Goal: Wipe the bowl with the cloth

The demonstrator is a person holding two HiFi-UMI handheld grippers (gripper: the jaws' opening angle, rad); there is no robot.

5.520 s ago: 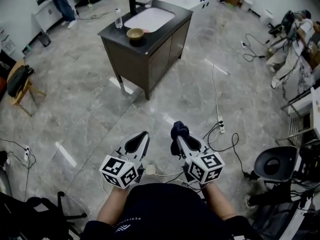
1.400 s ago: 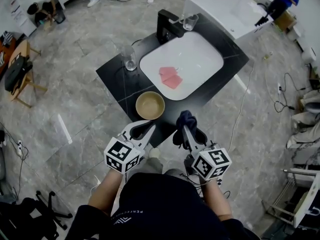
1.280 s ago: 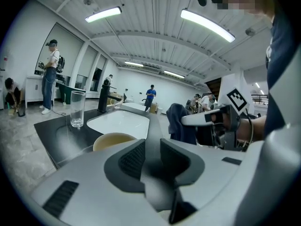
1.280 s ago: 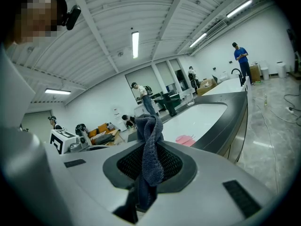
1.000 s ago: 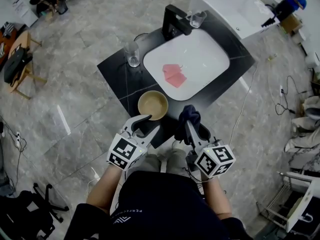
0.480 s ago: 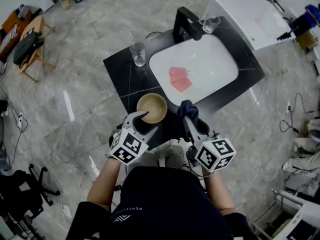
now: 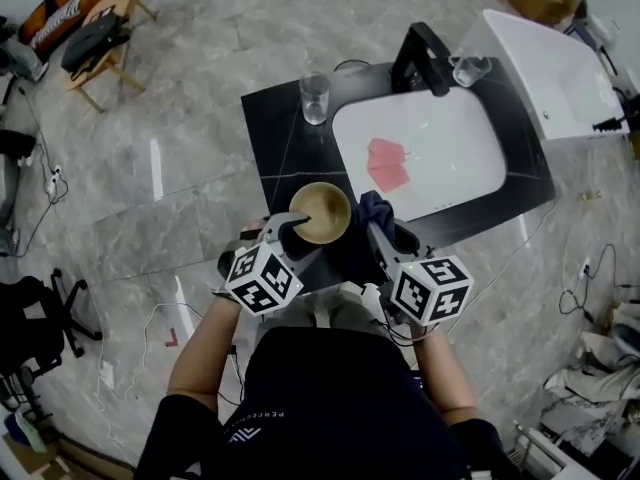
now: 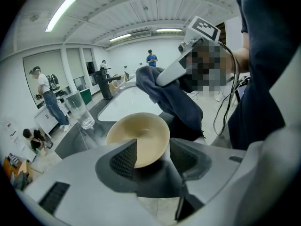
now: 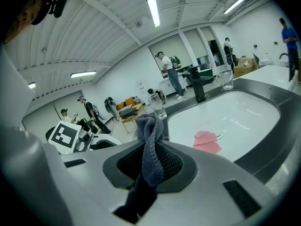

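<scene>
Bowl (image 7: 320, 212) sat upright on the dark counter (image 7: 272, 138), close to its near edge and in front of the sink (image 7: 450, 163), not yet lifted. Left gripper (image 8: 153, 149) had its jaws wide, having just been opening, and the bowl's near rim lay between them. No pad looked pressed on it, so I judged the bowl unheld. Right gripper (image 9: 153, 166) was clamped on the cloth (image 7: 373, 211), a dark bunch standing up past the tips and just beside the bowl's right side. Step in hand, as I read it: securing the bowl before any wiping. Main risk: closing on a thin, curved, smooth rim could tip or skate the bowl, and the counter edge was close (a slide toward the person would likely put it on the floor). Second risk: wiping before the grip was firm would push the bowl about. Third: the cloth seemed pinched by a narrow fold only, so a hard rub might drag it out of the jaws. Cloth crowding the bowl could also get caught in the left jaws.
</scene>
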